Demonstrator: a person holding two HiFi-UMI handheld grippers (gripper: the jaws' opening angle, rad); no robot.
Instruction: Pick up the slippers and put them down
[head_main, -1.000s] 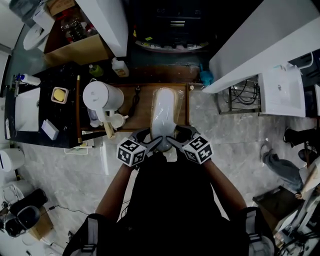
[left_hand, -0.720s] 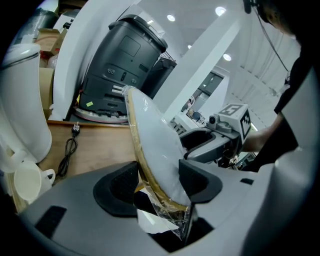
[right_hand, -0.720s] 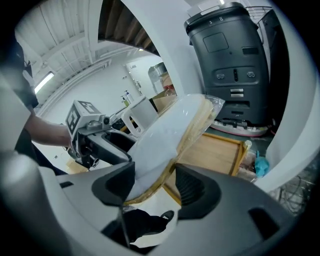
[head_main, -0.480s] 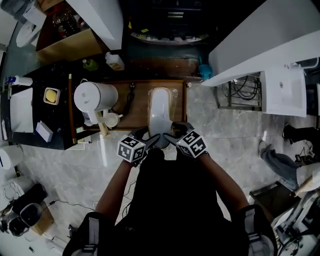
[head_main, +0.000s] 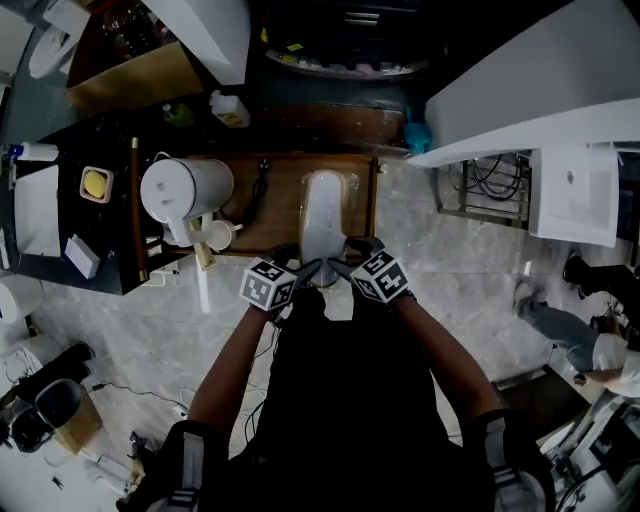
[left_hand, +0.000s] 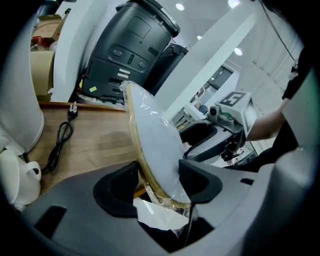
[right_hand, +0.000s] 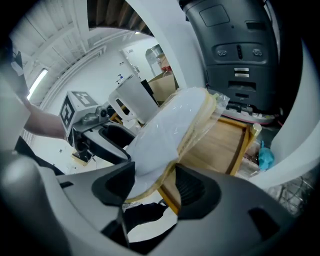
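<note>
Over the wooden tray (head_main: 285, 218), the wrapped slippers (head_main: 322, 210) are pinched at their near end by the left gripper (head_main: 303, 272) and the right gripper (head_main: 340, 268), jaws clamped on the pack from either side. Judged step: pack in hand, put-down pending. The next move calls for lowering it flat, then parting both sets of jaws together.

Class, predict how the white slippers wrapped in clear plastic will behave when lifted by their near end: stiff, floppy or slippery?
Probably fairly stiff: the white plastic-wrapped slippers look flat and unbent though the left tool and right tool pinch only one end. Likely light, being thin. The glossy, crinkled wrap may slide between the jaws.
</note>
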